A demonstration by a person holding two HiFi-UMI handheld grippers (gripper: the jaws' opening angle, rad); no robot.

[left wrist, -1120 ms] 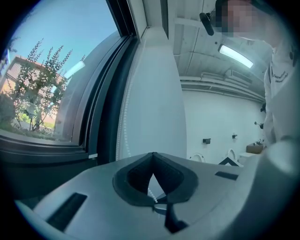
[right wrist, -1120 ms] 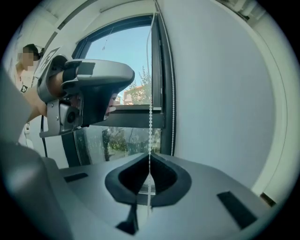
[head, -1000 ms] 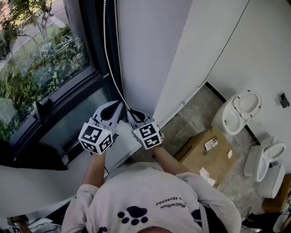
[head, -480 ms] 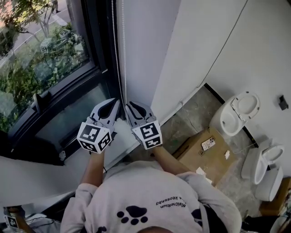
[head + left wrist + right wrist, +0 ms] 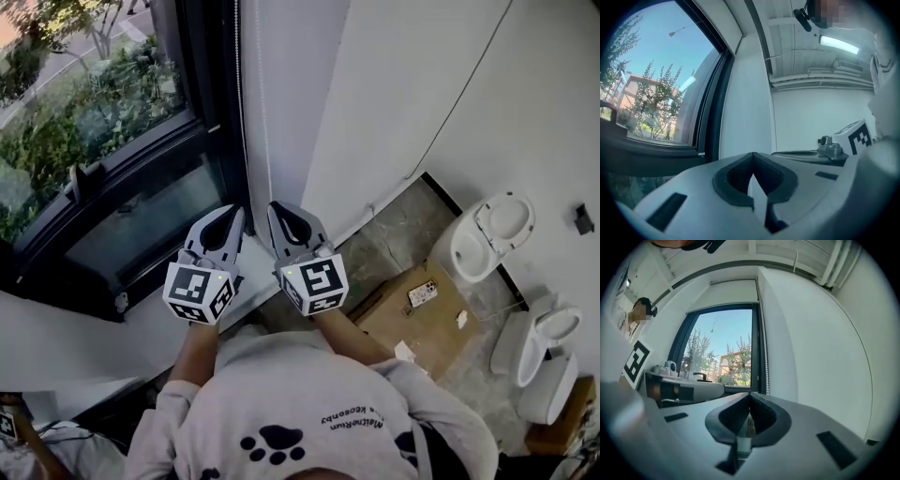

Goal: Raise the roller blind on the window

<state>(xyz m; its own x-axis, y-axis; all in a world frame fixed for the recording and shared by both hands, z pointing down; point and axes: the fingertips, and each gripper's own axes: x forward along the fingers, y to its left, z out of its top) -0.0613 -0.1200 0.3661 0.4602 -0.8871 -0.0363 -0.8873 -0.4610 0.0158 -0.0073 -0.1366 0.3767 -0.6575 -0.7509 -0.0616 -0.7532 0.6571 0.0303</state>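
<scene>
White bead chain hangs beside the window. Our left gripper fingers clamp it, and our right gripper fingers have just closed on it.

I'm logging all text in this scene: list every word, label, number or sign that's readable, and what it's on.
Shirt print: one line of small letters, upside down here, too blurred to read.
Labels on the cardboard box: too small to read.
Marker cubes: black-and-white square patterns, no letters.
No other text shows.

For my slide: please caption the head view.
Left gripper and right gripper, both shut, near the bead chain by the window.
</scene>
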